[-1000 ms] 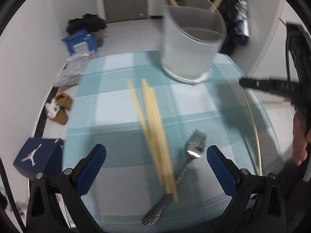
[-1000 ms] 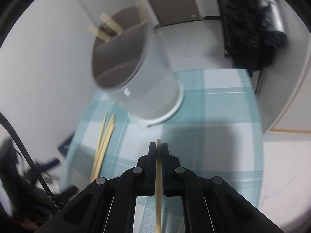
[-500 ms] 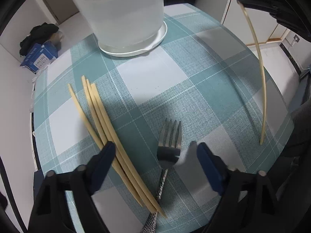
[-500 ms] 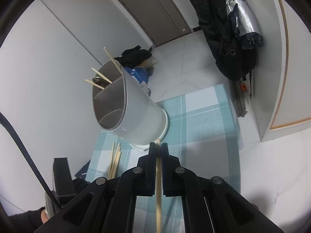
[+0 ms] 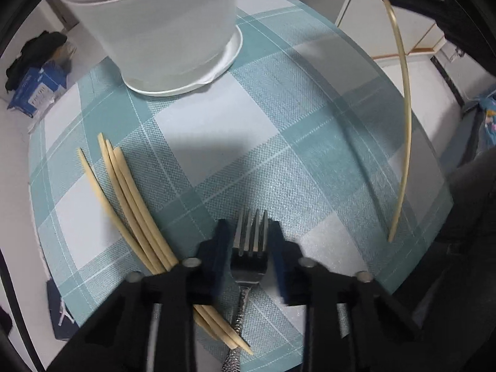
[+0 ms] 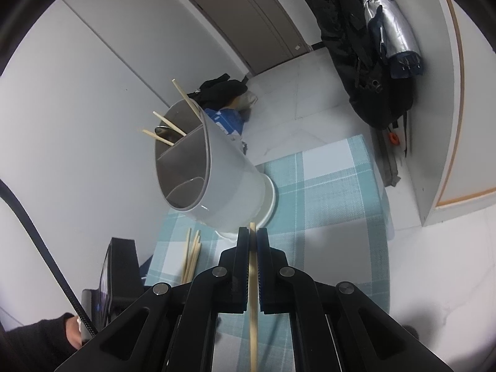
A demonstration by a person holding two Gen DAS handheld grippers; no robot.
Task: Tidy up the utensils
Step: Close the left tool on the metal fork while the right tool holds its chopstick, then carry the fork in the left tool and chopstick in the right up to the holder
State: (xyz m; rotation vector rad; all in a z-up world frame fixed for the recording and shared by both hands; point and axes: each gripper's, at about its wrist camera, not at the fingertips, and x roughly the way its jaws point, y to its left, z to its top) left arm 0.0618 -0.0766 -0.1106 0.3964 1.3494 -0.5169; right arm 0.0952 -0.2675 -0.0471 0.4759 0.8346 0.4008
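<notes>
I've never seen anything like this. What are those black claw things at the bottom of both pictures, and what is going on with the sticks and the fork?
No robot here: a person holds a two-fingered tool in each hand, and each tool has a wide-angle camera looking along its fingers. So each picture is one tool's own view.

In the left view, the left hand-held gripper has its fingers on either side of a fork lying on the checked tablecloth; whether it already pinches the fork is hard to say. Loose chopsticks lie beside it.

In the right view, the right hand-held gripper is clamped on a single chopstick, lifted above the table. Ahead stands the grey utensil holder, already holding a few chopsticks.
</notes>
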